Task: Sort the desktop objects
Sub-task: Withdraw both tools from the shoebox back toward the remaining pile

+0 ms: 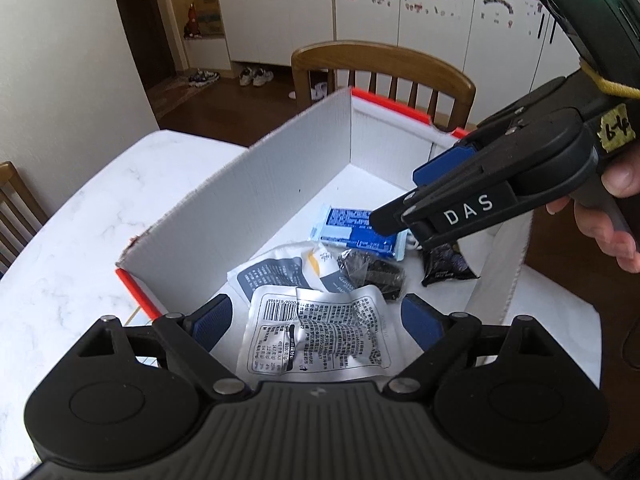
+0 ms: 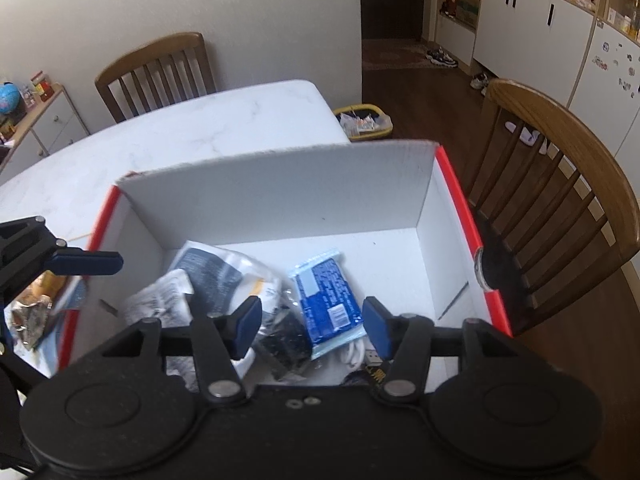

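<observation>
A white cardboard box [image 1: 304, 152] with a red rim stands on the marble table [image 1: 80, 240]. In it lie a blue packet [image 1: 352, 224], a silver packet with a barcode [image 1: 320, 332], a white-and-grey pouch [image 1: 280, 268] and two black packets [image 1: 372, 272]. My left gripper [image 1: 316, 320] hangs open over the silver packet, holding nothing. My right gripper [image 2: 312, 328] is open above the blue packet [image 2: 326, 292] and a black packet [image 2: 286, 340], gripping nothing. The left wrist view shows it reaching in from the right [image 1: 416, 196]. A white cable [image 2: 354, 354] lies near the box's front wall.
Wooden chairs stand beyond the box [image 1: 384, 68] and to its right [image 2: 560, 184]; another sits at the table's far side [image 2: 160, 72]. Snack packets [image 2: 32, 304] lie on the table left of the box. A yellow-rimmed bin [image 2: 362, 120] is on the floor.
</observation>
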`<state>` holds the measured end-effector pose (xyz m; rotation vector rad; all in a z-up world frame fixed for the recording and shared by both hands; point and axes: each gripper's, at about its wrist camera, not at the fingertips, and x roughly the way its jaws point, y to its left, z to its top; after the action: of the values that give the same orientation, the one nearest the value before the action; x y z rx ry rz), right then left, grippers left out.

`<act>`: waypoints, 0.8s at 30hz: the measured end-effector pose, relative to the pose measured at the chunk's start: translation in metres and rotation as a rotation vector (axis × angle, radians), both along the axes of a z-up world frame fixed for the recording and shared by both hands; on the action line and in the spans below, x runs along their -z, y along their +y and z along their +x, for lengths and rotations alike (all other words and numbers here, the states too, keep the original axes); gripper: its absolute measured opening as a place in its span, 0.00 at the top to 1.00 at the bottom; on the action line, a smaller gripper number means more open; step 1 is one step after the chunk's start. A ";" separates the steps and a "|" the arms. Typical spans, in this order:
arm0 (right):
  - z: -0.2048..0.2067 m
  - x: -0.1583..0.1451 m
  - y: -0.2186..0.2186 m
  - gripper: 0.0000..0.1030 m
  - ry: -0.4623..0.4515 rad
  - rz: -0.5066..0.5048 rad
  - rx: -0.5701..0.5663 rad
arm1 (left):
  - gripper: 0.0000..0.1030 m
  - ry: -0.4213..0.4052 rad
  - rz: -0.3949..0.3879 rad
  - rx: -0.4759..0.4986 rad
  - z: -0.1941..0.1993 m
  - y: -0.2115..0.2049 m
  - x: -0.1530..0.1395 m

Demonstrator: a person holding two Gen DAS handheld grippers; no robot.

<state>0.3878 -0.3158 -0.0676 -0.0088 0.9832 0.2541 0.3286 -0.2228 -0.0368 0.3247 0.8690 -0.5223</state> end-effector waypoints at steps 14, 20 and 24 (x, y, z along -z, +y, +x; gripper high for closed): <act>-0.041 -0.037 0.021 0.37 -0.074 0.023 0.001 | 0.11 -0.081 -0.075 0.003 -0.036 0.024 -0.034; -0.056 -0.043 0.032 0.36 -0.089 0.034 0.023 | 0.11 -0.084 -0.137 -0.033 -0.048 0.047 -0.041; -0.066 -0.044 0.041 0.31 -0.093 0.039 0.043 | 0.10 -0.099 -0.154 -0.047 -0.058 0.062 -0.047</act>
<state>0.3218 -0.2748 -0.0235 0.0357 0.8853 0.2318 0.2706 -0.1609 0.0098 0.1880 0.7341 -0.5222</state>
